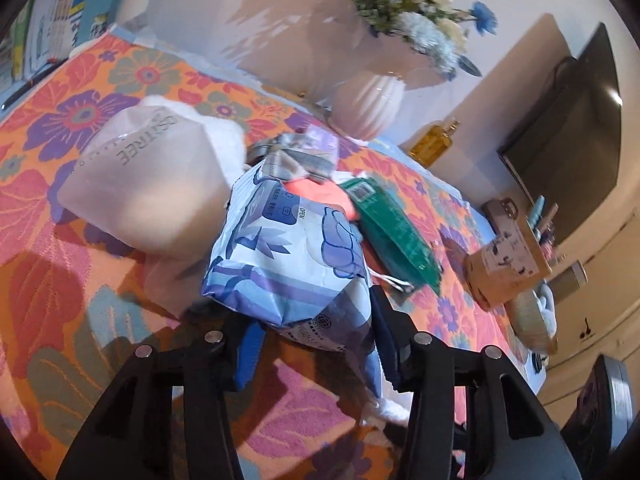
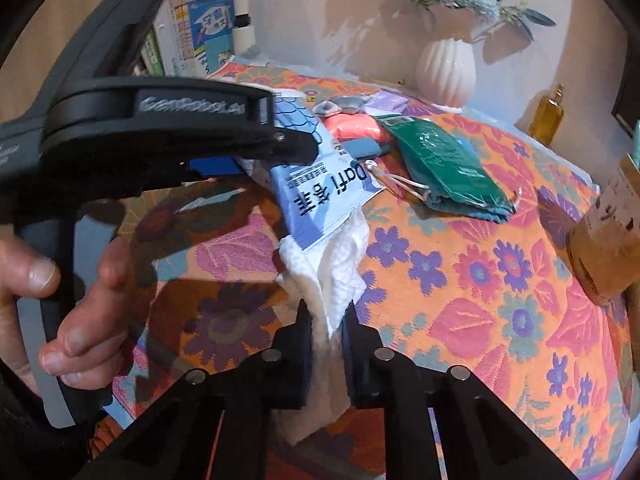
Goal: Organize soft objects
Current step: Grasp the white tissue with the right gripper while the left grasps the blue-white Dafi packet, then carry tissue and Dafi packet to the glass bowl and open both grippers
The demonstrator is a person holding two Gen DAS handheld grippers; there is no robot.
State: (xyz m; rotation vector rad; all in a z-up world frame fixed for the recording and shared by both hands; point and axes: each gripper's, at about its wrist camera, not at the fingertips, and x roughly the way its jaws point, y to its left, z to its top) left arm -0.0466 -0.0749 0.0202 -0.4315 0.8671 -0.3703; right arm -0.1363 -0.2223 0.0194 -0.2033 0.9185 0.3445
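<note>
My left gripper (image 1: 316, 332) is shut on a blue-and-white tissue pack (image 1: 288, 256) and holds it above the flowered tablecloth; the pack also shows in the right wrist view (image 2: 320, 196). White tissue (image 2: 336, 276) hangs out of the pack's open end. My right gripper (image 2: 326, 320) is shut on that tissue, just below the pack. The left gripper's body (image 2: 160, 120) crosses the upper left of the right wrist view, held by a hand (image 2: 60, 300).
On the cloth lie a translucent white pack (image 1: 152, 184), a green pouch (image 2: 444, 168), an orange-pink item (image 2: 356, 126), a grey sock (image 2: 332, 106) and a purple packet (image 2: 386, 102). A white vase (image 2: 446, 72), amber bottle (image 2: 550, 116), cardboard box (image 1: 512, 264) and books (image 2: 200, 32) ring the table.
</note>
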